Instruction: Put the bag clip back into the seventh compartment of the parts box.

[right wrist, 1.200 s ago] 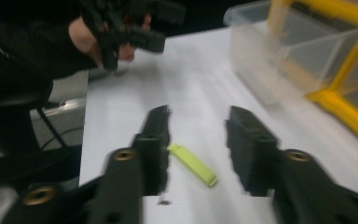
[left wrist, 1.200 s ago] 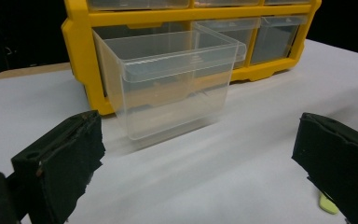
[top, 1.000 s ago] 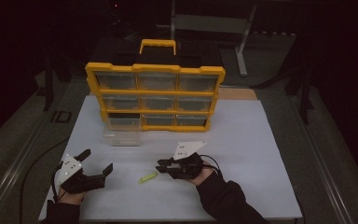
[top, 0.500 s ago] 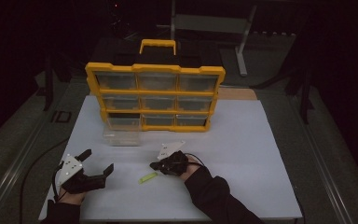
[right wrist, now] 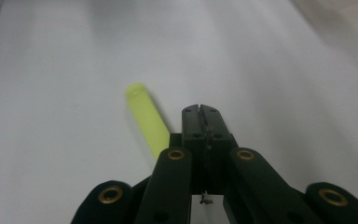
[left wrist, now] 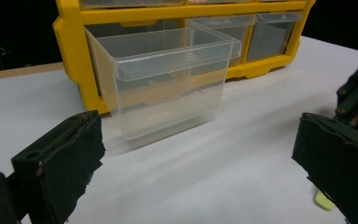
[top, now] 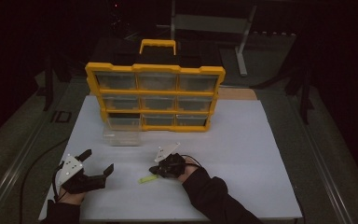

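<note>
Left gripper [top: 95, 164] sat spread and empty, left of the yellow-green strip [top: 145, 179]. Strip lay flat on the white table [top: 242, 154], its near end hidden under the right gripper [right wrist: 199, 108], jaws pressed together beside it, nothing pinched. Clear drawer [left wrist: 168, 84] stood beyond the strip, against the yellow organizer [top: 154, 95]. No readable labels.

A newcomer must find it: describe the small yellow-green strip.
Start at the yellow drawer cabinet at the back of the white table. Come forward past the clear drawer standing out in front. The strip lies flat beside the right gripper, the only yellow-green thing there.
</note>
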### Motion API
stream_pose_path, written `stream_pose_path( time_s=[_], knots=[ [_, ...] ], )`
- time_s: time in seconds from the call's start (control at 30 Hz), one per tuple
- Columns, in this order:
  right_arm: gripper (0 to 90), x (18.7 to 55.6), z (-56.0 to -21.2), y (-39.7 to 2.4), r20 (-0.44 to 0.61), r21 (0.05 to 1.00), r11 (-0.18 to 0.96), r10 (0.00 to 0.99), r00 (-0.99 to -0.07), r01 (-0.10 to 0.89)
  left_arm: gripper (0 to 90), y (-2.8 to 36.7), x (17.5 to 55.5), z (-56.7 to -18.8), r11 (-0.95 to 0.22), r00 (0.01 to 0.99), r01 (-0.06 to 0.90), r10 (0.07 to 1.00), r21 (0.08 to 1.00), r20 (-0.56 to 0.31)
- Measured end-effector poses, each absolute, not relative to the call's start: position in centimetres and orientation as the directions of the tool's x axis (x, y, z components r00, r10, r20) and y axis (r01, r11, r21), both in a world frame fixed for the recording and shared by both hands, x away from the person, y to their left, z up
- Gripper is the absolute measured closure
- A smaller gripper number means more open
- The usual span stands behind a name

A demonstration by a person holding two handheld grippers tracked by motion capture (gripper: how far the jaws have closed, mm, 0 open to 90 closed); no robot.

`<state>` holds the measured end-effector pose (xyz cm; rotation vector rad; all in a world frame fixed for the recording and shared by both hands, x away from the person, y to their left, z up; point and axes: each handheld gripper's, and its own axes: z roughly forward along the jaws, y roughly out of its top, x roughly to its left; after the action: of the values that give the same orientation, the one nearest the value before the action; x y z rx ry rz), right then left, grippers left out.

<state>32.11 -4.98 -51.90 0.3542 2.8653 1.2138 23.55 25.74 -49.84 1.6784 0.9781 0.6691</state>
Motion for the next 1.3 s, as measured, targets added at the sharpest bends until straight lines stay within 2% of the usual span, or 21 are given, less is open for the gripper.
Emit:
stream_pose_path(
  time_s=[0.67,0.8,1.0,1.1,1.2,1.3],
  knots=[
    [90.0,29.3,-51.9,-5.1,0.098,0.683,0.691,0.231,-0.968,0.234,1.3,25.7,23.6,-49.8,-0.134,0.513,0.281,0.858,0.950,-0.031],
    [89.9,29.0,-51.6,-5.2,0.089,0.675,0.693,0.265,-0.960,0.254,1.3,25.7,23.5,-49.8,-0.130,0.515,0.279,0.856,0.952,-0.034],
    [73.4,29.1,-50.8,-5.9,0.090,0.668,0.673,0.350,-0.933,0.317,1.4,25.8,23.6,-49.8,-0.131,0.514,0.279,0.857,0.951,-0.033],
    [62.8,29.1,-50.3,-6.4,0.113,0.674,0.656,0.362,-0.925,0.339,1.3,25.7,23.6,-49.8,-0.130,0.516,0.279,0.856,0.951,-0.034],
    [59.8,29.0,-50.0,-6.5,0.122,0.673,0.654,0.365,-0.923,0.347,1.3,25.7,23.6,-49.8,-0.134,0.517,0.279,0.856,0.951,-0.031],
    [48.9,28.6,-49.5,-6.5,0.138,0.670,0.649,0.367,-0.920,0.359,1.3,25.7,23.6,-49.8,-0.132,0.517,0.279,0.855,0.951,-0.033]
  ],
)
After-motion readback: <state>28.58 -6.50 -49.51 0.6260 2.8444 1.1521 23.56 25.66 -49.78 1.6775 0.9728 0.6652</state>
